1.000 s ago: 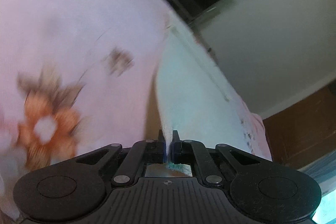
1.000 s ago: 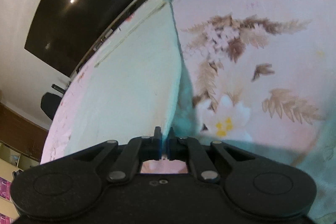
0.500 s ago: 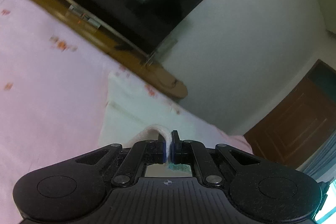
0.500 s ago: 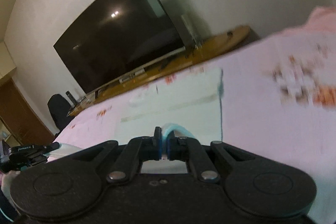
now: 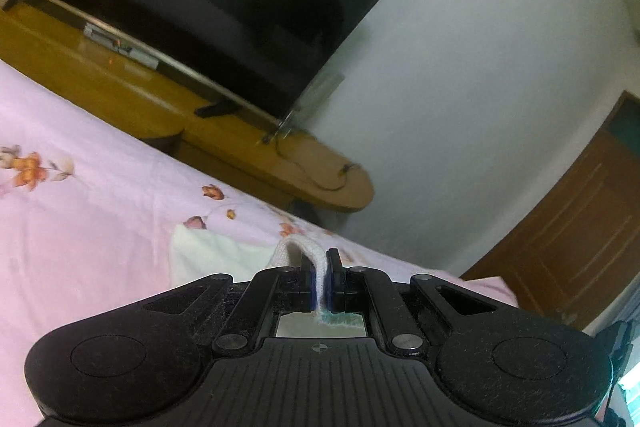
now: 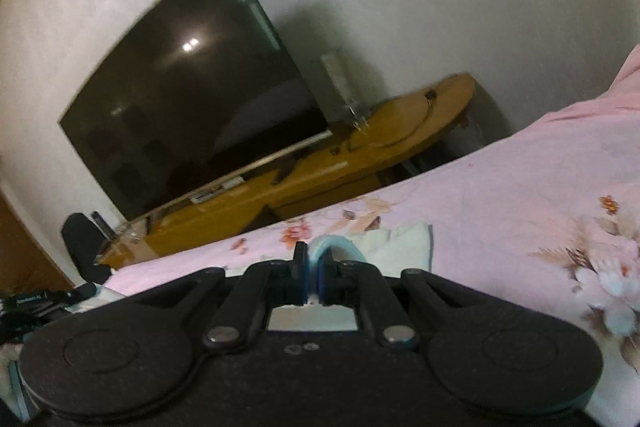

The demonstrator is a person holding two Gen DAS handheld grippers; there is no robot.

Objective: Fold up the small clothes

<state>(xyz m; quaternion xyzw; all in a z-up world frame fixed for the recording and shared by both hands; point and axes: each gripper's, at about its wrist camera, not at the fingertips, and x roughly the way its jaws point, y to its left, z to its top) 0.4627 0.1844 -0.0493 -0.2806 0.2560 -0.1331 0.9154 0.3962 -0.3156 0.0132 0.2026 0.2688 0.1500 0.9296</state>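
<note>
A small pale mint-white garment [image 5: 208, 253] lies on the pink floral bedsheet [image 5: 80, 227]. My left gripper [image 5: 319, 269] is shut on a folded edge of it, which loops up over the fingertips. In the right wrist view the same garment [image 6: 404, 245] lies just beyond my right gripper [image 6: 313, 263], which is shut on another edge that arches up in a pale blue loop. Most of the garment is hidden behind the gripper bodies.
The bedsheet [image 6: 520, 211] ends at a far edge. Beyond it stand a wooden TV bench [image 5: 120, 87] and a large dark TV [image 6: 192, 123] against a white wall. A brown door [image 5: 580, 227] is at the right. A black chair [image 6: 80, 243] stands at the left.
Both grippers have tilted up from looking down at the spread garment to looking across the bed at the TV, carrying the held edges forward. Far less of the garment shows now.
</note>
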